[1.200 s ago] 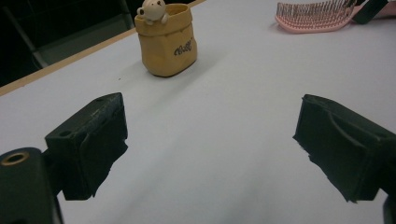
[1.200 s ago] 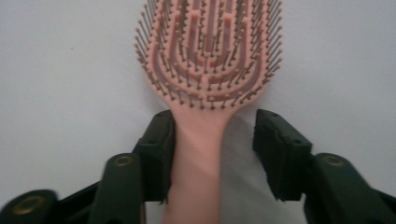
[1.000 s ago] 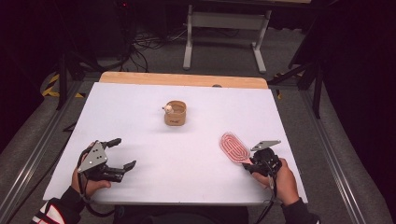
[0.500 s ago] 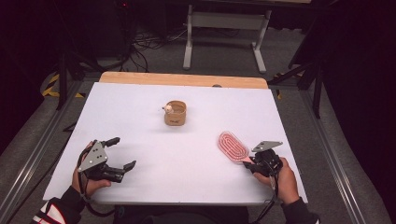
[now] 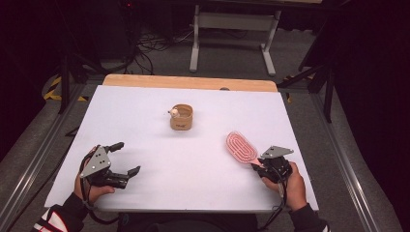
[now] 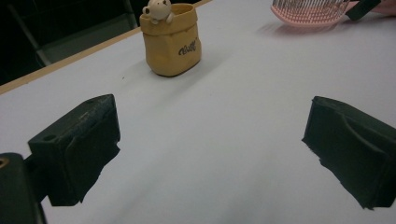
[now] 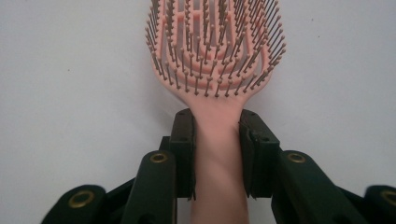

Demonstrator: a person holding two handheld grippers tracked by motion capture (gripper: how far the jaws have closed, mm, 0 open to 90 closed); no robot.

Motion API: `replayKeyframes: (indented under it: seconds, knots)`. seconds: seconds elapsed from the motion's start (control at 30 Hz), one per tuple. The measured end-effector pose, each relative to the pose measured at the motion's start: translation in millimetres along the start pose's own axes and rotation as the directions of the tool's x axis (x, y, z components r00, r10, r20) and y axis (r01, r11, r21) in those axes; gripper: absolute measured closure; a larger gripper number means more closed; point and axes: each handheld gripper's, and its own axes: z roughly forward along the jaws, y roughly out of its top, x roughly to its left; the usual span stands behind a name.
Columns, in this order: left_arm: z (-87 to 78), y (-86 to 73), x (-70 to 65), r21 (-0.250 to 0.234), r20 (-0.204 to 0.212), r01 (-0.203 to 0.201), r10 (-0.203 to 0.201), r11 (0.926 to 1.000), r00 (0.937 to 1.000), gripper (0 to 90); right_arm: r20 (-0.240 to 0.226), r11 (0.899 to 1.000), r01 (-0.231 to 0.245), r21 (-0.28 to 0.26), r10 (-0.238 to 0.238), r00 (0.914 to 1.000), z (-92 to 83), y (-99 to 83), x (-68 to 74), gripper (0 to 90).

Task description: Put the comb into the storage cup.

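My right gripper [image 7: 217, 140] clamped the pink hairbrush [image 7: 215, 56] by its handle. My left gripper [image 6: 210, 154] stood wide open above the white table [image 5: 203, 159].

The high view looks forward and down over the whole white table [image 5: 193, 159]. The left gripper view skims low across it, sharing the pink hairbrush [image 6: 308, 10] that the right gripper view sees close-up

Lab setup, white-topped table [image 5: 193, 169], floor cables [image 5: 154, 41], metal stand [image 5: 232, 21], dark surroundings
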Motion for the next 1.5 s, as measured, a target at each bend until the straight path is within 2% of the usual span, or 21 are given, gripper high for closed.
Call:
replayKeyframes:
  seconds: [0.2, 0.4, 0.6, 0.8, 0.97, 1.23, 1.27, 1.33, 1.37, 1.5]
  knots:
    - [-0.1, -0.1, 0.4, 0.001, 0.0, 0.003, -0.003, 1.0, 1.0, 4.7, 0.033, 0.997, 0.016, -0.073, -0.014, 0.9994, -2.1, 0.3, 0.3, 69.8]
    - [-0.5, 0.3, 0.2, 0.0, -0.006, 0.0, 0.0, 1.0, 1.0, 6.0, 0.07, 0.989, 0.027, -0.146, -0.017, 0.9974, -7.2, 1.6, 1.3, 69.8]
    - [-0.3, 0.4, 0.1, 0.001, -0.008, 0.001, -0.001, 1.0, 1.0, 6.1, 0.117, 0.974, 0.034, -0.225, -0.007, 0.9931, -14.0, 2.5, 2.0, 69.8]
    - [2.4, 0.7, -0.8, 0.012, -0.007, -0.007, 0.007, 0.9999, 1.0, 5.6, 0.142, 0.953, 0.035, -0.302, 0.009, 0.9898, -19.6, 5.5, 2.4, 69.8]
    - [4.7, 0.7, -1.4, 0.03, -0.022, -0.012, 0.012, 0.9995, 0.9997, 5.8, 0.147, 0.943, 0.04, -0.329, 0.01, 0.989, -21.2, 8.2, 2.9, 69.8]
    - [6.4, 0.3, -0.7, 0.036, -0.013, -0.001, 0.001, 0.9994, 0.9999, 5.9, 0.173, 0.931, 0.064, -0.358, -0.001, 0.9849, -22.9, 13.6, 4.4, 69.8]
    - [7.1, 0.2, -0.8, 0.038, -0.012, -0.003, 0.003, 0.9993, 0.9999, 6.0, 0.182, 0.925, 0.069, -0.373, 0.0, 0.9833, -23.5, 15.9, 4.6, 69.8]
    - [7.3, 0.2, -0.9, 0.038, -0.013, -0.004, 0.004, 0.9993, 0.9999, 6.0, 0.184, 0.923, 0.069, -0.379, 0.002, 0.9828, -23.8, 16.7, 5.0, 69.8]
    - [7.3, 0.3, -1.2, 0.038, -0.014, -0.003, 0.004, 0.9993, 0.9999, 6.2, 0.194, 0.913, 0.074, -0.401, 0.006, 0.9809, -25.3, 19.4, 5.7, 69.8]
    - [7.8, 0.6, -1.5, 0.038, -0.015, -0.001, 0.002, 0.9993, 0.9999, 6.4, 0.211, 0.896, 0.085, -0.436, 0.01, 0.9773, -27.7, 24.1, 7.0, 69.8]
